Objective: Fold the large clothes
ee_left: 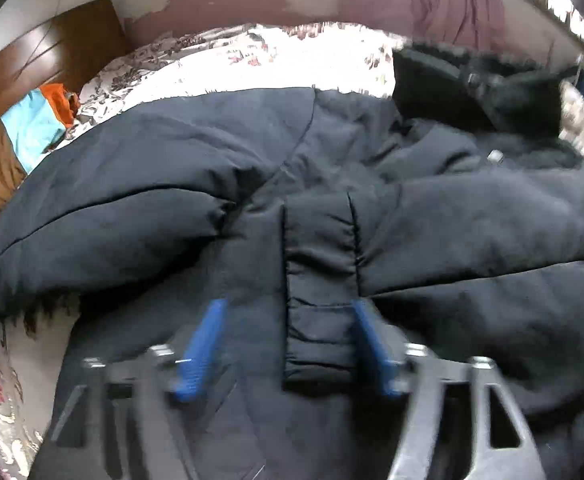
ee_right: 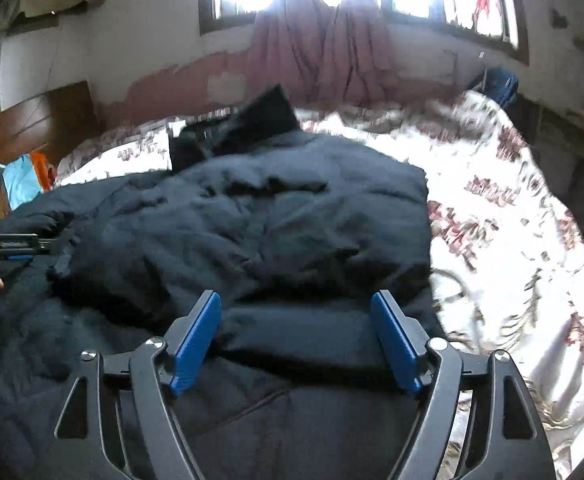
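Left wrist view: our left gripper (ee_left: 287, 344) hangs spread, pinching nothing, over the dark padded coat (ee_left: 171, 184) at centre frame; our right gripper (ee_right: 296, 336) likewise spread above it.

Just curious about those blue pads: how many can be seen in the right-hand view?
2, on the right tool: one pad left, one pad right, over the dark coat.

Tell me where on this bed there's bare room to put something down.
Free: the flowered bedspread right of the dark coat, and the strip beyond it toward the curtain. Crowded: the coat fills the middle, and folded orange and blue clothes sit by the headboard.
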`<state>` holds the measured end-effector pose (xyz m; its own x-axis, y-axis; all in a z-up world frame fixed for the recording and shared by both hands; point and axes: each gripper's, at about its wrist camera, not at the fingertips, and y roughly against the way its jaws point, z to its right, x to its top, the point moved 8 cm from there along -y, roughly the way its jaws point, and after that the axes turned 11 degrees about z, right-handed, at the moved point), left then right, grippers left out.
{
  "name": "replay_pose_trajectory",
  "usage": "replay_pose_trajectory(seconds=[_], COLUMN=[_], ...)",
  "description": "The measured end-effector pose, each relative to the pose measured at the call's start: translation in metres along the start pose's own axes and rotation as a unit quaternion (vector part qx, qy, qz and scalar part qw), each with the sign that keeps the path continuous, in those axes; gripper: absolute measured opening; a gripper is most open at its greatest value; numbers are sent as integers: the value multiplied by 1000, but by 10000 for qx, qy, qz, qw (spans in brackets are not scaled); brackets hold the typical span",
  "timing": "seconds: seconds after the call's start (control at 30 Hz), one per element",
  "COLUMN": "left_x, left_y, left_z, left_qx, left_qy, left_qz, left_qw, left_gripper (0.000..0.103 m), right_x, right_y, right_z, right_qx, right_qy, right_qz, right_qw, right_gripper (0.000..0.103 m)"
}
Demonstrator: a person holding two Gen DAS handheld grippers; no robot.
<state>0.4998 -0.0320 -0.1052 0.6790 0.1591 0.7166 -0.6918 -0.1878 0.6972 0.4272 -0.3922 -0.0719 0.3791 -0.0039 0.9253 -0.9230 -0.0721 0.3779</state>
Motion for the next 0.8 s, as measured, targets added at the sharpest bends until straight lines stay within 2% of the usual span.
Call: replay_pose_trajectory(seconds=[0.07, 0.17, 0.2, 0.33, 0.43, 0.53, 0.67, 0.7, 0.77, 0.8], left_x=[-1, -8, -11, -24, -38, -54, -76, -80, -80, -73], left_y=[12, 33, 40, 63, 77, 79, 68, 66, 63, 61], left_z=[-9, -31, -38, -90, -133, -173, -226, -240, -262, -269], left_qx=[-314, -680, -773, -1100, -1368, -1564, -1752, -1735, -1710, -1782], left_qy=[301, 821, 969, 1714, 2177, 2516, 3198, 3416, 3997, 4115], left_qz=[93, 75, 71, 122, 273, 432, 658, 768, 954, 1035], left_qw=[9990, 9943, 9923, 9790, 9660, 9541, 9288, 9205, 8955, 8878], left_gripper=[81, 83, 83, 85, 88, 92, 92, 92, 93, 94], right_x=[5, 8, 7, -2, -9, -15, -7, -3, 8, 13], right_y=[18, 43, 53, 95, 126, 139, 133, 129, 111, 103], right_z=[-2, -2, -2, 3, 1, -20, -73, -86, -115, -127], right_qx=[-10, -81, -120, -397, -718, -778, -666, -611, -505, -469], right_qy=[32, -20, -91, -328, -372, -96, 849, 990, 1207, 1253], right_qz=[214, 323, 284, 100, -26, -298, -571, -596, -643, -660], right_qw=[9998, 9994, 9995, 9986, 9967, 9965, 9925, 9914, 9893, 9888], right_gripper=[77, 87, 87, 87, 89, 89, 89, 89, 89, 89])
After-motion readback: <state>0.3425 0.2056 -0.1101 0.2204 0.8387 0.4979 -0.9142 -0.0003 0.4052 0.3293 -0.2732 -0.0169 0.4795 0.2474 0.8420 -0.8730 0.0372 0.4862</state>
